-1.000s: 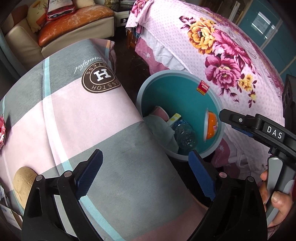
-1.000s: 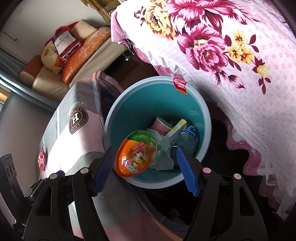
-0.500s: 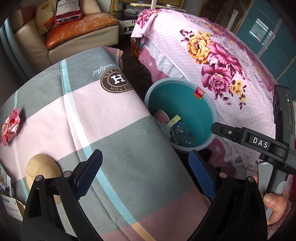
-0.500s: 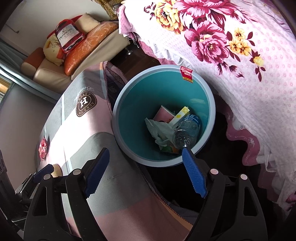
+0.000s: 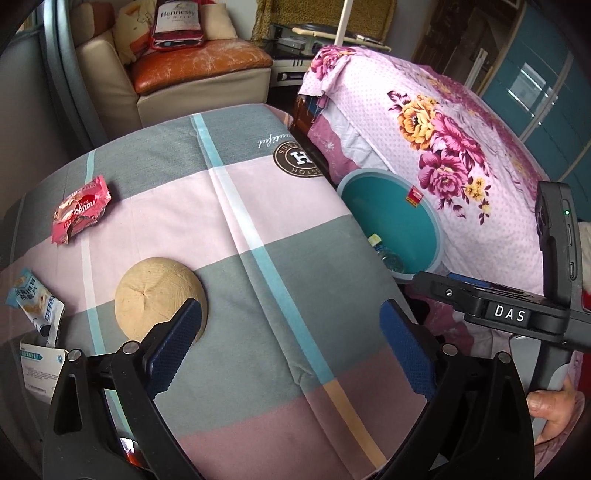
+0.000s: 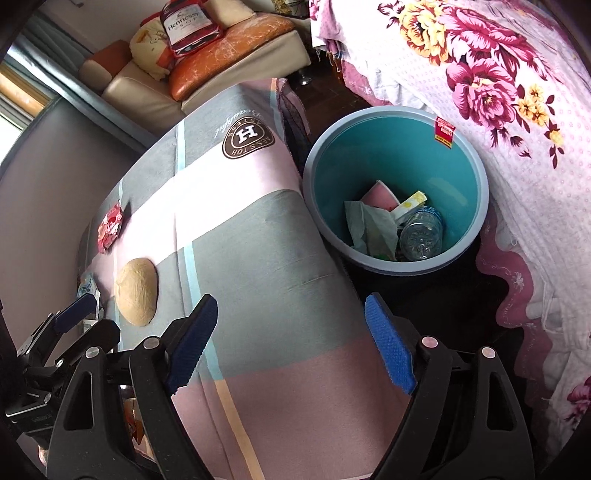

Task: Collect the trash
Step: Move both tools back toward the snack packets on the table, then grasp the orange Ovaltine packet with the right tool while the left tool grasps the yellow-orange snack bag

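A teal trash bin (image 6: 476, 177) (image 5: 437, 240) stands on the floor between the plaid-covered table (image 5: 280, 236) (image 6: 258, 251) and the bed. It holds a plastic bottle (image 6: 421, 236), a grey tissue (image 6: 373, 229) and cartons. On the table lie a red wrapper (image 5: 79, 210) (image 6: 110, 227), a tan round dome (image 5: 159, 295) (image 6: 136, 291) and a blue-white packet (image 5: 35, 306). My left gripper (image 5: 288, 336) is open and empty above the table, near the dome. My right gripper (image 6: 291, 339) is open and empty over the table's near right edge, short of the bin.
A floral pink bedspread (image 5: 443, 147) (image 6: 517, 92) lies right of the bin. A sofa with an orange cushion (image 5: 199, 62) and a Hennessy bag (image 6: 190, 26) is at the back. A white box (image 5: 37, 373) sits at the table's left edge.
The orange egg-shaped package left my right gripper and dropped into the bin. Both grippers have pulled back and up from the bin, bringing the table's left side and its trash into view.
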`<state>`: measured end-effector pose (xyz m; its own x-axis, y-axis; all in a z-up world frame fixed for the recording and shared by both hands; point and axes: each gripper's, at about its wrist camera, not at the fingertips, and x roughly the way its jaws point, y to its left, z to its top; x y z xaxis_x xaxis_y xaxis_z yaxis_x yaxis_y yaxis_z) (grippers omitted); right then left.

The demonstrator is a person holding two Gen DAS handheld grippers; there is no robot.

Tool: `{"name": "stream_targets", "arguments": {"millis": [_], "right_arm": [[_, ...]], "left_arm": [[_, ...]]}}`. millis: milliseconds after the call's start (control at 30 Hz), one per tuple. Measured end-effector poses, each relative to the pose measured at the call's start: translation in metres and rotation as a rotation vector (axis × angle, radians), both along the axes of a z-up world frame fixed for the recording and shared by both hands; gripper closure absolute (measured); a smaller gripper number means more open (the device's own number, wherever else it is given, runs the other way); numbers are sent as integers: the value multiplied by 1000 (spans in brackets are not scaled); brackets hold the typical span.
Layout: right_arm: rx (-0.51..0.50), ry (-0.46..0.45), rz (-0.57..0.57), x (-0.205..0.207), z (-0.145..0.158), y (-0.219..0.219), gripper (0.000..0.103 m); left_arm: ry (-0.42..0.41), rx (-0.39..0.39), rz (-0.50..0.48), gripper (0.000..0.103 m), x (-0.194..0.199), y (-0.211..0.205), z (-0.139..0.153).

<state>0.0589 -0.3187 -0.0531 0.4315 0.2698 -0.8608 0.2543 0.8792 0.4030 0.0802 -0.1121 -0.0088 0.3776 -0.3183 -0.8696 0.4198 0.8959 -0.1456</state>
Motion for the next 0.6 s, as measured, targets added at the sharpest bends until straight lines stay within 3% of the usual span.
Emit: {"name": "stream_targets", "arguments": {"millis": [367, 600], "right_arm": [[-23, 45, 242, -9, 4, 103, 25], [-13, 94, 435, -20, -1, 180, 25]], "left_arm": [[-30, -9, 92, 5, -20, 101, 11], [-24, 5, 192, 5, -40, 175, -1]]}}
